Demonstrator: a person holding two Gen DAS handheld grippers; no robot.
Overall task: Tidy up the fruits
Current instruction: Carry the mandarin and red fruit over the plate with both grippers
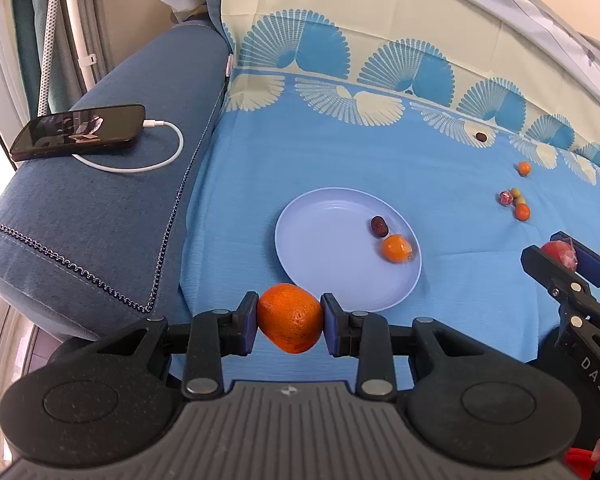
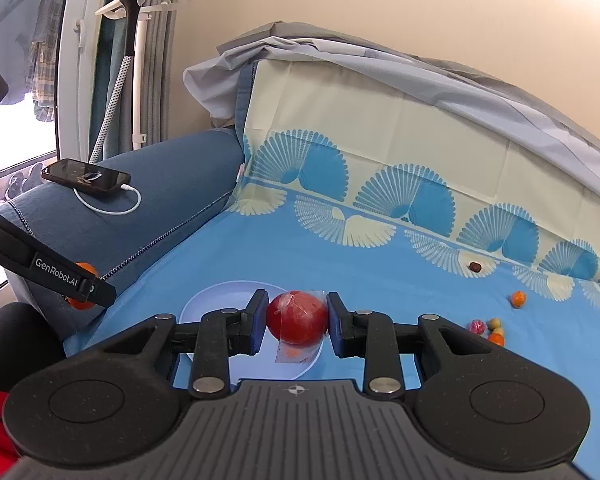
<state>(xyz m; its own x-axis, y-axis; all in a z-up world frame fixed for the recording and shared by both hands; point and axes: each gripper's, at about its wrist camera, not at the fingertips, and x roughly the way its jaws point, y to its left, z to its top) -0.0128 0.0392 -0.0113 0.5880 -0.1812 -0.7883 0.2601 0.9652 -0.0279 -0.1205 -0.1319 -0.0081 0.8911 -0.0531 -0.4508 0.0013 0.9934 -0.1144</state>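
Left tongs (image 1: 289, 318) clamp an orange (image 1: 290, 317), the pale blue plate (image 1: 332, 272) just beyond them; right tongs (image 2: 297, 317) pinch a red fruit in clear wrap (image 2: 298, 317) above that plate, which holds 2 fruits

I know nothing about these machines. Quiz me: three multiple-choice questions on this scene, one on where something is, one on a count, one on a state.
1. Where does the phone lie?
A. on the sofa arm
B. on the plate
C. on the floor

2. How many items lie on the plate?
A. none
B. two
C. five

3. What do the left tongs hold?
A. nothing
B. the orange
C. a cable

Answers:
1 A: it rests on the blue sofa arm, plugged in.
2 B: a dark date and a small wrapped orange fruit.
3 B: both pads press the orange's sides.
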